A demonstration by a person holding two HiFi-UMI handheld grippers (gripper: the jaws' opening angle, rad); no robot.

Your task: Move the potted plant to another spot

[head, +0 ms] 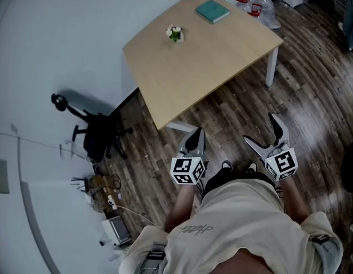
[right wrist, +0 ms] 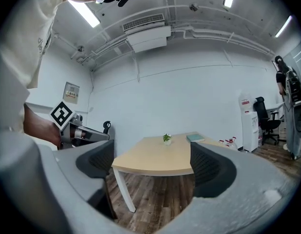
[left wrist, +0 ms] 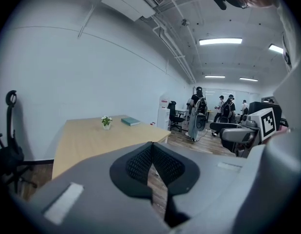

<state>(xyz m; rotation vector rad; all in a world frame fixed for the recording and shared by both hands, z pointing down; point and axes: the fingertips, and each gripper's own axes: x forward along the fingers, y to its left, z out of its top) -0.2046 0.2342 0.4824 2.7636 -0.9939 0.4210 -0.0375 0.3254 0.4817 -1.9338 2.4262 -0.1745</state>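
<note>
A small potted plant (head: 175,33) with white flowers stands on a light wooden table (head: 211,56), toward its far left side; it also shows as the plant (left wrist: 106,122) in the left gripper view and the plant (right wrist: 167,139) in the right gripper view. Both grippers hang over the wooden floor, well short of the table's near corner. My left gripper (head: 195,137) is shut with nothing in it, and its pads (left wrist: 141,162) meet. My right gripper (head: 259,129) stands wide open and empty, with the table seen between its jaws (right wrist: 150,165).
A teal book (head: 212,11) lies at the table's far end. A black office chair (head: 96,133) stands by the wall at left, with cables and small devices (head: 111,210) on the floor near it. Red items and a plastic bag (head: 257,1) sit beyond the table. Several people (left wrist: 199,111) stand far off.
</note>
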